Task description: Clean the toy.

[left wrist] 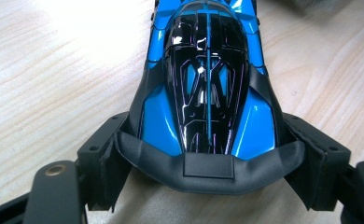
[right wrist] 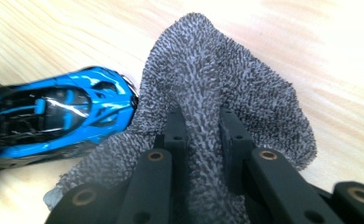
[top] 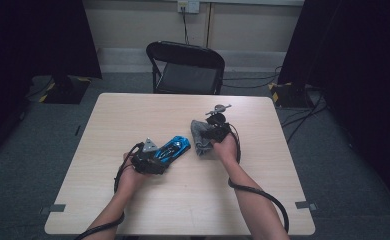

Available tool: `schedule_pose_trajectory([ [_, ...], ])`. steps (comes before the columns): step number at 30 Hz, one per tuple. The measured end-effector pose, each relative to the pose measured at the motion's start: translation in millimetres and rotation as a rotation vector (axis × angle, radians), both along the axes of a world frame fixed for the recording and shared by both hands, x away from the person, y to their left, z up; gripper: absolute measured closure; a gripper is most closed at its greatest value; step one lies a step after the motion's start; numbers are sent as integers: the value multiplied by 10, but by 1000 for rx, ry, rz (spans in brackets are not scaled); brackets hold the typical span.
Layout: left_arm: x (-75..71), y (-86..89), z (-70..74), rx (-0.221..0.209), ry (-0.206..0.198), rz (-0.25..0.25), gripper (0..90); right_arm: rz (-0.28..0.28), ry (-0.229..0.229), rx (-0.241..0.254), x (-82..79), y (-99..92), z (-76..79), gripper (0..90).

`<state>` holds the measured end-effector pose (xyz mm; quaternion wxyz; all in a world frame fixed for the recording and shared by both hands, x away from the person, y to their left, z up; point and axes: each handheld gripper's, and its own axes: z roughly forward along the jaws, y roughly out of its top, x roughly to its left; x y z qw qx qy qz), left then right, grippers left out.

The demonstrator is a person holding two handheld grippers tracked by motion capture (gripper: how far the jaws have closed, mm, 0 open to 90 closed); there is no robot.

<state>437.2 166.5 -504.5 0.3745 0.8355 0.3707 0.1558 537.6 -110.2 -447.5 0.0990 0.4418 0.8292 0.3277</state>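
A glossy blue and black toy car (top: 173,148) lies on the wooden table (top: 133,115). My left gripper (top: 153,162) is shut on the toy car (left wrist: 208,93), its pads pressing the rear end from both sides. To the right, my right gripper (top: 209,134) is shut on a grey cloth (top: 200,136). In the right gripper view the grey cloth (right wrist: 245,93) bunches up between the closed jaws, and the toy car (right wrist: 54,114) lies just left of it, its nose at the cloth's edge.
A black folding chair (top: 188,67) stands beyond the table's far edge. Cables (top: 258,192) trail from both grippers toward the near edge. Bare tabletop (top: 193,200) spreads around both hands.
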Motion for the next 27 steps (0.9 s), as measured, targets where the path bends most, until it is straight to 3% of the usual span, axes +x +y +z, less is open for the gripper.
schedule_pose_trajectory([
  [4, 0, 0, 0, -1, 0, 1, 240, 27, -16, 28, -69, 15, 89, 766],
  [10, 0, 0, 0, 0, 0, 0, 241, 96, -30, 61, -202, 191, 176, 765],
  [15, 0, 0, 0, 0, 0, 0, 241, 164, -29, 56, -288, 362, 196, 766],
  [19, 0, 1, 0, 1, 0, 0, 240, 226, -42, 25, -365, 513, 177, 766],
  [27, 0, 2, 2, 1, 2, -1, 241, 298, -32, 34, -481, 759, 121, 765],
])
